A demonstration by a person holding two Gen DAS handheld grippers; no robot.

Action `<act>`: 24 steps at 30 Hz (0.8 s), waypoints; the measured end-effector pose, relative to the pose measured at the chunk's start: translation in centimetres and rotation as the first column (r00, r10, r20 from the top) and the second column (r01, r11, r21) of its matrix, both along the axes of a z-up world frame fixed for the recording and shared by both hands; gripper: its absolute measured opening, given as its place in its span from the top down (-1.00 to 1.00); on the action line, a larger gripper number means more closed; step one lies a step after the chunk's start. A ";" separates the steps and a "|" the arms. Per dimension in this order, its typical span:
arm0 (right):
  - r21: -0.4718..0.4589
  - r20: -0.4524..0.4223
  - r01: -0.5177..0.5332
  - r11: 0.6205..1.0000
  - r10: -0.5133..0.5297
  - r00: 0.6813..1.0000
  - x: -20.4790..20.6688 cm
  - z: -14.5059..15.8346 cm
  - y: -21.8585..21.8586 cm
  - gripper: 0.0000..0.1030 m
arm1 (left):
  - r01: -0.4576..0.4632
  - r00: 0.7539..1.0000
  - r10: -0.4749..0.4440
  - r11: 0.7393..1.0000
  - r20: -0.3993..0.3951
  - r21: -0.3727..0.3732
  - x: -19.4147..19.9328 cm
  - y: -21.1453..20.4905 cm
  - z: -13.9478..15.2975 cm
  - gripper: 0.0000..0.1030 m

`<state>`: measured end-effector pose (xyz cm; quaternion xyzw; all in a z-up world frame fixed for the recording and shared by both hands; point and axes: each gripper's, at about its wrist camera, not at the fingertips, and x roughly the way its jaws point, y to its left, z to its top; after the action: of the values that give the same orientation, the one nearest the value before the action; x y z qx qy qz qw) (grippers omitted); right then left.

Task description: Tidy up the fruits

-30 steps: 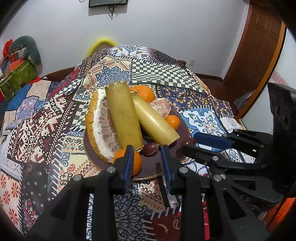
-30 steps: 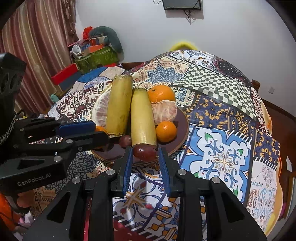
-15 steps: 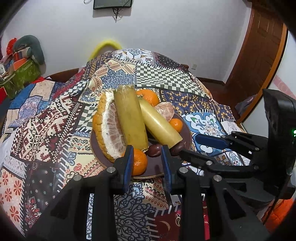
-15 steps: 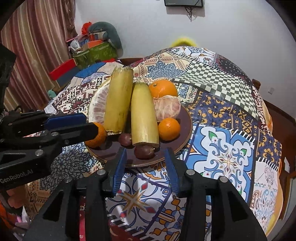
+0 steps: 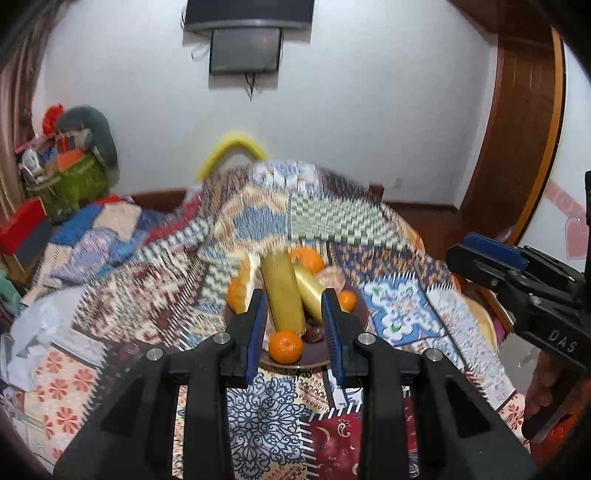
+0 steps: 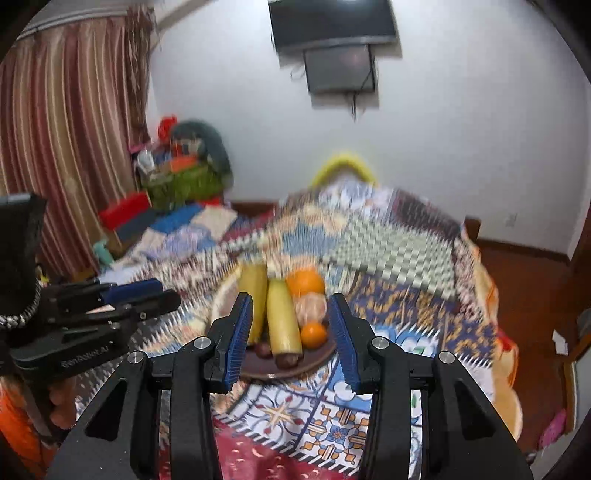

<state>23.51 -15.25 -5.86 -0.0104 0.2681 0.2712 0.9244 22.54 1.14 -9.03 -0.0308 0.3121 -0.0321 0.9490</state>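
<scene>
Fruit (image 5: 282,295) sits piled on a brown plate (image 6: 317,360) atop the patterned tablecloth (image 6: 388,251), while my left claw (image 5: 293,332) and right claw (image 6: 291,338) hover before it, both spread and empty.

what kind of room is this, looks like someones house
Most likely a lived-in room of a home, not a lab: a patchwork cloth covers the table, a TV hangs on the white wall, striped curtains hang on the left, and a plate of fruit sits out.
</scene>
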 end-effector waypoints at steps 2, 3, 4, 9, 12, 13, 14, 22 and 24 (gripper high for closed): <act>0.016 0.044 0.005 1.000 -0.006 0.999 -1.1 1.4 -0.1 0.24 | -0.011 0.999 0.010 1.000 0.048 0.003 -1.4 -0.1 1.6 0.43; 0.024 0.068 0.007 1.000 -0.009 0.998 -1.8 2.1 -0.2 0.24 | -0.016 0.997 0.016 1.000 0.073 0.004 -2.1 -0.1 2.4 0.43; 0.033 0.089 0.008 0.999 -0.011 0.996 -2.5 2.8 -0.2 0.24 | -0.022 0.995 0.021 1.000 0.096 0.003 -2.7 0.0 3.2 0.42; 0.074 0.166 0.011 0.997 -0.023 0.986 -5.1 5.1 -0.6 0.24 | -0.043 0.975 0.039 0.999 0.217 0.011 -6.4 -0.1 6.7 0.40; 0.088 0.204 0.016 0.996 -0.034 0.978 -6.5 6.3 -0.7 0.24 | -0.044 0.962 0.040 0.999 0.269 0.008 -8.3 -0.3 8.2 0.33; 0.093 0.212 0.015 0.996 -0.035 0.977 -6.9 6.5 -0.8 0.23 | -0.043 0.958 0.040 0.999 0.283 0.005 -8.8 -0.3 8.6 0.30; 0.098 0.221 0.015 0.995 -0.036 0.975 -7.3 6.8 -0.8 0.19 | -0.046 0.954 0.043 0.999 0.297 0.004 -9.3 -0.4 8.9 0.22; 0.127 0.262 0.027 0.992 -0.060 0.963 -9.0 7.7 -0.9 -0.08 | -0.072 0.928 0.067 0.997 0.365 0.001 -12.3 -0.4 10.6 -0.16; 0.128 0.276 0.041 0.991 -0.075 0.958 -9.4 7.7 -0.8 -0.35 | -0.080 0.923 0.073 0.997 0.378 0.002 -12.8 -0.5 10.7 -0.28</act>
<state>14.08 -16.06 1.89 0.0151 0.1178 0.2556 0.9595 9.74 0.67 1.68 -0.0279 0.1226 0.0023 0.9921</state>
